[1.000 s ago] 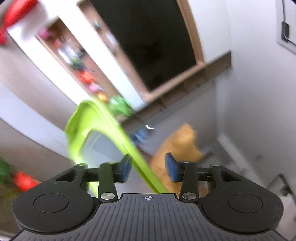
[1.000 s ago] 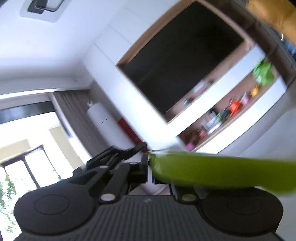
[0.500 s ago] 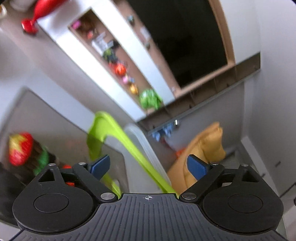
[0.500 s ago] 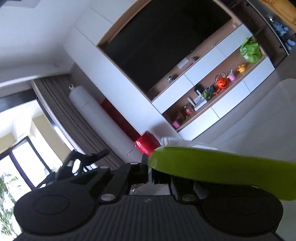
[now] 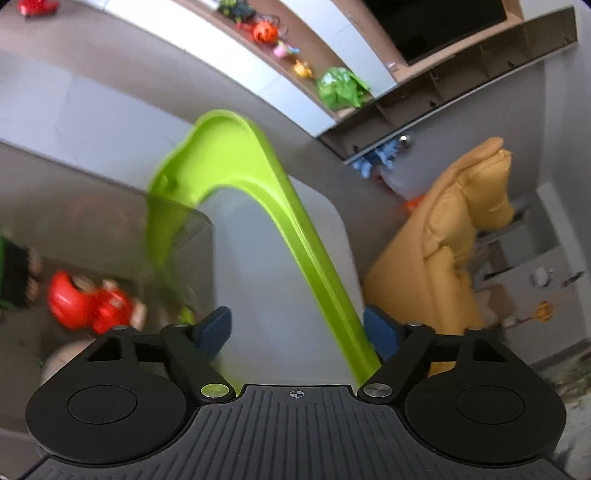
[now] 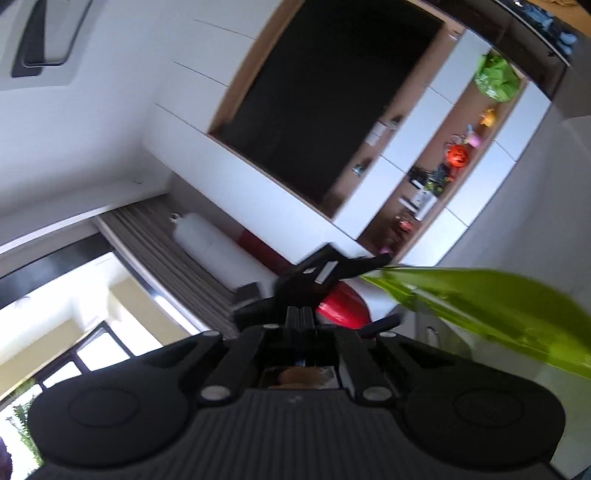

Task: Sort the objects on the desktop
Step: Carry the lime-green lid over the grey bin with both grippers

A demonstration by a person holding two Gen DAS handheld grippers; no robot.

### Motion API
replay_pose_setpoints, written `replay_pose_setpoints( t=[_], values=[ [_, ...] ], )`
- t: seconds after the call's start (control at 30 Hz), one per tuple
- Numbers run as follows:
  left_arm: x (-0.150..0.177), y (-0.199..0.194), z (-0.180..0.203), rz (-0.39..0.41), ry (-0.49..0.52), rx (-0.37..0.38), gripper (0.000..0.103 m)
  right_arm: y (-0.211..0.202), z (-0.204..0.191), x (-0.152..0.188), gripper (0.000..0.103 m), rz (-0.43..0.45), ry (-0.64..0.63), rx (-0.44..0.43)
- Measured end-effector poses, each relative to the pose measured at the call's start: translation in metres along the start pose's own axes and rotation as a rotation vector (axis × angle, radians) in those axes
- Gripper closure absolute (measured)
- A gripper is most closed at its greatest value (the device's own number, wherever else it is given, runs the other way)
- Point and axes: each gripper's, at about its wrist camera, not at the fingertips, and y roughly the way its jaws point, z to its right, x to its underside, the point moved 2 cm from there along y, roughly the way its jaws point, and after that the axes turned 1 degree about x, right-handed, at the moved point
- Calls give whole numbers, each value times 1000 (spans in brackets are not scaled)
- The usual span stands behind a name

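Left wrist view: left gripper (image 5: 297,328) with blue pads (image 5: 214,328), jaws apart and closing. A lime-green plastic lid (image 5: 258,206) with a raised rim ran up the frame between the pads, hard against the right pad; contact could not be told. Beneath it stood a translucent plastic storage bin (image 5: 280,258), just beside the edge of a grey tabletop (image 5: 92,206). On the tabletop, left of the bin, lay a blurred red toy figure (image 5: 88,306). Behind the bin stood a mustard-yellow cushioned seat (image 5: 461,240). A white wall unit with an open shelf (image 5: 295,48) carried an orange pumpkin figure (image 5: 265,32) and a crumpled green bag (image 5: 340,88).

Right wrist view: right gripper (image 6: 301,317), jaws fully together, nothing visible between them. The lid's blurred green edge (image 6: 498,306) crossed the lower right, beside the gripper and apart from its fingertips. Beyond stood a dark screen (image 6: 332,103) and a red rounded object (image 6: 343,302).
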Motion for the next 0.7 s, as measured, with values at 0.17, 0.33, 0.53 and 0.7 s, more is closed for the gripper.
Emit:
replay_pose_setpoints(
  t=[0.17, 0.33, 0.53, 0.7],
  values=[
    [3, 2, 7, 2, 57, -78, 34, -20, 5, -3, 46, 76, 52, 97],
    [0, 5, 4, -31, 34, -79, 34, -14, 34, 6, 9, 86, 317, 119],
    [-2, 7, 2, -62, 33, -74, 34, -10, 59, 32, 14, 82, 649, 158],
    [0, 7, -6, -82, 25, -69, 29, -17, 96, 35, 14, 282, 800, 326]
  ],
)
